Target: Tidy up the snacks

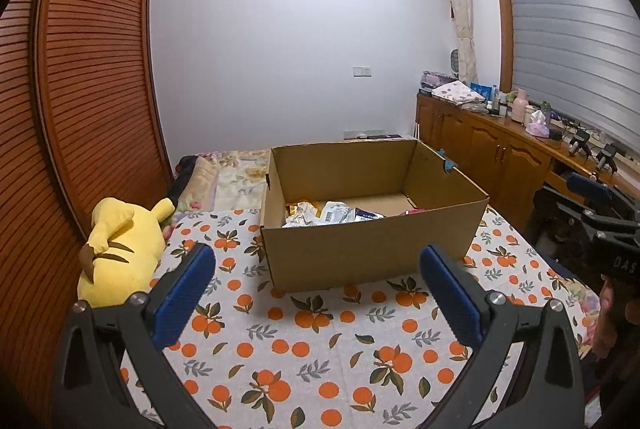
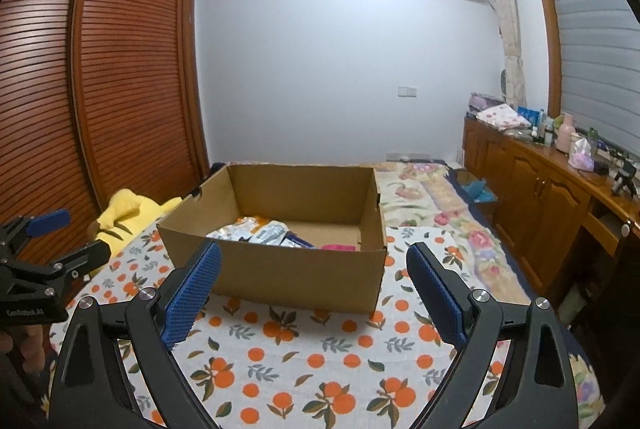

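Note:
An open cardboard box (image 1: 372,249) stands on a bed covered by an orange-fruit print cloth (image 1: 320,357). Several snack packets (image 1: 336,215) lie inside it, white, yellow and pink ones. The box also shows in the right wrist view (image 2: 280,269), with the packets (image 2: 268,233) on its floor. My left gripper (image 1: 316,269) is open and empty, held above the cloth just in front of the box. My right gripper (image 2: 314,265) is open and empty, also in front of the box. Each gripper shows at the edge of the other's view.
A yellow plush toy (image 1: 120,249) lies at the bed's left edge by a wooden slatted wardrobe (image 1: 92,89). A wooden cabinet (image 1: 492,149) with bottles and clutter runs along the right under a window. Floral bedding (image 2: 432,197) lies behind the box.

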Demonstrator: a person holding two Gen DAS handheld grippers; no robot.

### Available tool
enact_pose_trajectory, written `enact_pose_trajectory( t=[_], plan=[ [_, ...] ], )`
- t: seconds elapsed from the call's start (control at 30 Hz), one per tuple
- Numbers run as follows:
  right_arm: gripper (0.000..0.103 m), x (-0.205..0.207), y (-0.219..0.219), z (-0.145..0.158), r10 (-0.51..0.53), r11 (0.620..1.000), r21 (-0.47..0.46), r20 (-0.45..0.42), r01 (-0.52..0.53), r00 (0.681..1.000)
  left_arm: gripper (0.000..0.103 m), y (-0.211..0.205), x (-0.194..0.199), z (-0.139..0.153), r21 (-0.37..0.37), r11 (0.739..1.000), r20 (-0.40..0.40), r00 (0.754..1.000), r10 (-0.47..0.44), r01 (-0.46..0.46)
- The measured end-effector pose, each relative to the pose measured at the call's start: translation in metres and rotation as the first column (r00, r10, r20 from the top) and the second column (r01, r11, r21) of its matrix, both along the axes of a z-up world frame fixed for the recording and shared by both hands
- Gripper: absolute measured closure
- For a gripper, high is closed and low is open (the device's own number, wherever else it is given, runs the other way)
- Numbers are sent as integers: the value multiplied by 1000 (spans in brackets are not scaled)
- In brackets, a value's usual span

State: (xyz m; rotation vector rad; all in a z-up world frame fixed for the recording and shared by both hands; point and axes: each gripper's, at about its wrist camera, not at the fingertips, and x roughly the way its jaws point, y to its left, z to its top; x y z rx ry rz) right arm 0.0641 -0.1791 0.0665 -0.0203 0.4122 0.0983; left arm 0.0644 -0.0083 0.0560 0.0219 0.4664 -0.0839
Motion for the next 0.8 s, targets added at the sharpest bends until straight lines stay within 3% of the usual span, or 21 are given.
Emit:
enact_pose_trajectory(
  t=[0.8],
  plan=[
    [7,-8,0,-14,-16,1000,-5,-18,16,1000,0,8,1,-7,-14,1000,-5,1000,9,-9]
  ],
)
